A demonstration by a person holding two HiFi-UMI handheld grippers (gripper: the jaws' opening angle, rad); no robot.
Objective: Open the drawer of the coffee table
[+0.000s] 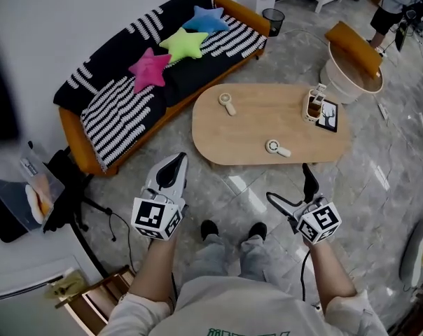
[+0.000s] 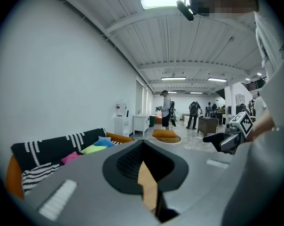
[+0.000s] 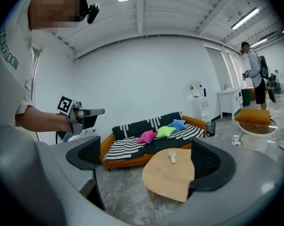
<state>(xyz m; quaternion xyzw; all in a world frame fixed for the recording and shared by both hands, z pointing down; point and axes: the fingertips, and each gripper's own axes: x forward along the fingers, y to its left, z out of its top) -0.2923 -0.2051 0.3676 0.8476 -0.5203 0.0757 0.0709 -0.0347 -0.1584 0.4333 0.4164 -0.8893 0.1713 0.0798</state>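
The oval wooden coffee table (image 1: 267, 124) stands on the marble floor ahead of me; no drawer shows in any view. My left gripper (image 1: 172, 168) hangs short of the table's near left end with its jaws together and nothing in them. In the left gripper view only a sliver of the table top (image 2: 147, 188) shows in the slit between the jaws of the left gripper (image 2: 144, 161). My right gripper (image 1: 292, 187) hovers just before the table's near edge, jaws spread wide and empty. The right gripper view frames the table (image 3: 172, 178) between the right gripper's (image 3: 149, 164) fingers.
On the table lie two small white fans (image 1: 227, 103) (image 1: 276, 148), a bottle (image 1: 314, 105) and a dark card (image 1: 328, 115). A striped sofa (image 1: 148, 82) with star cushions runs behind it. A bin (image 1: 273, 21), a round seat (image 1: 351, 65) and a person (image 1: 397, 9) are at the far right.
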